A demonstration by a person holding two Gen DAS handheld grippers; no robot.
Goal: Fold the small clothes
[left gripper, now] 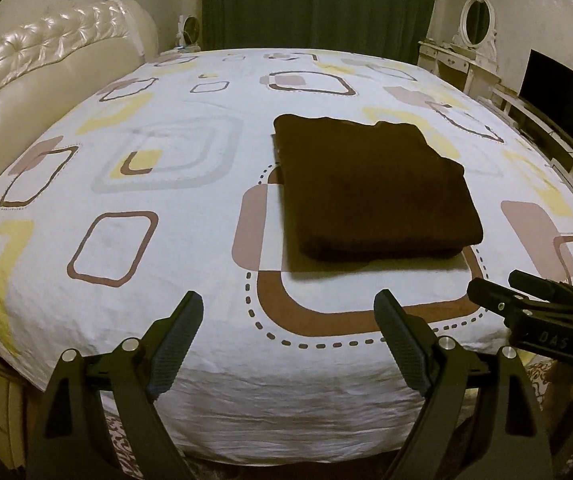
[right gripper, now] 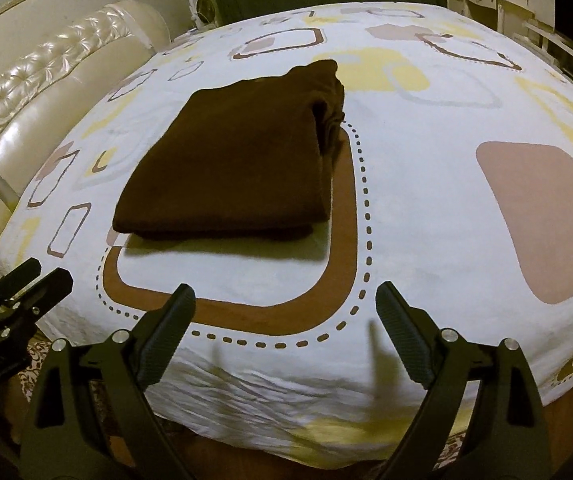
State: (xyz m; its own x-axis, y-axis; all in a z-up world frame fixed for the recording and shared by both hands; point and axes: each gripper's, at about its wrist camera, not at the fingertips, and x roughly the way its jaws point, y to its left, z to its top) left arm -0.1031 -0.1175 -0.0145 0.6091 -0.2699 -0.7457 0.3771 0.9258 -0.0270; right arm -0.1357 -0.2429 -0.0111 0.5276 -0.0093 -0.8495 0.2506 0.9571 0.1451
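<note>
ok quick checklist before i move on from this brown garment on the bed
1. Dark brown folded garment lies flat on the patterned bedsheet: ok.
2. Its near edge looks straight, layers stacked: ok.
3. Its far right end looks bunched: not ok.
4. Left claw open, holding nothing: ok.
5. Right claw open, holding nothing: ok.
6. Both claws apart from the garment: ok.
</note>
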